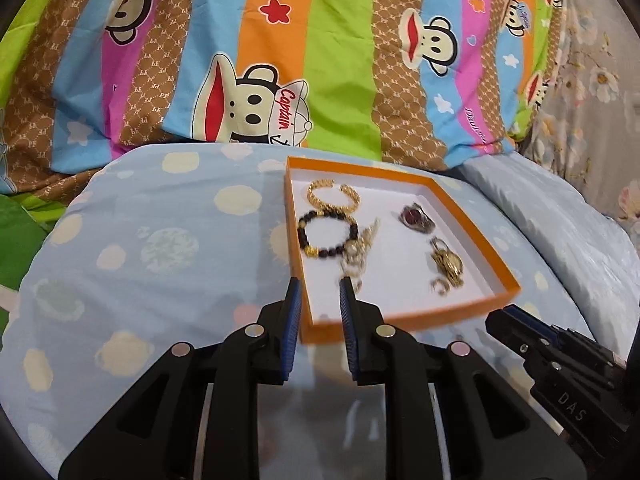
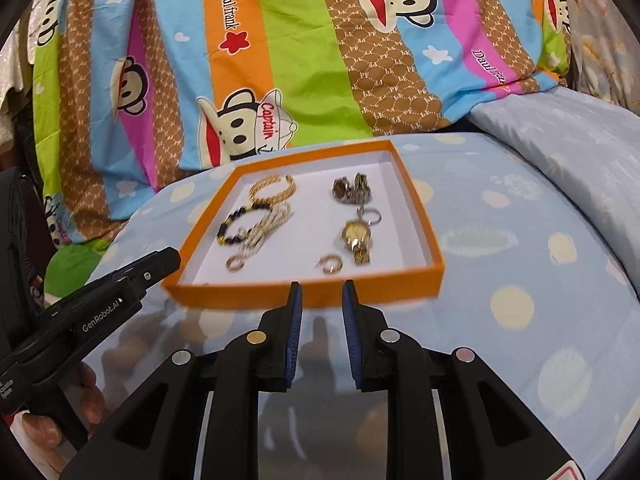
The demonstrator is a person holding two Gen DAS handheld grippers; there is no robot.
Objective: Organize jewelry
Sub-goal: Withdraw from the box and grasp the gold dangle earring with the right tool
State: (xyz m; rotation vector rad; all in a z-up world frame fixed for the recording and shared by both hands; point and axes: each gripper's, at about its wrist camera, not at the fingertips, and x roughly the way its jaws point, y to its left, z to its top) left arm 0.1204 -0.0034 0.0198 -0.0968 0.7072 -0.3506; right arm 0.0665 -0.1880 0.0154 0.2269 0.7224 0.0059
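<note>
An orange tray (image 1: 476, 224) (image 2: 308, 294) with a white floor lies on the blue dotted cushion. It holds a gold cuff bracelet (image 1: 332, 196) (image 2: 273, 188), a black bead bracelet (image 1: 326, 236) (image 2: 236, 224), a pale chain (image 1: 360, 252) (image 2: 264, 232), a dark-faced watch (image 1: 418, 218) (image 2: 352, 192), a gold watch (image 1: 448, 264) (image 2: 357, 238) and small gold hoops (image 2: 330, 265). My left gripper (image 1: 320, 286) is open and empty at the tray's near left corner. My right gripper (image 2: 322, 290) is open and empty just before the tray's near wall.
The blue dotted cushion (image 1: 160, 248) (image 2: 520, 260) carries the tray. A striped cartoon quilt (image 1: 320, 60) (image 2: 300, 60) rises behind it. The other gripper shows at the right edge of the left wrist view (image 1: 560, 352) and the left edge of the right wrist view (image 2: 100, 300).
</note>
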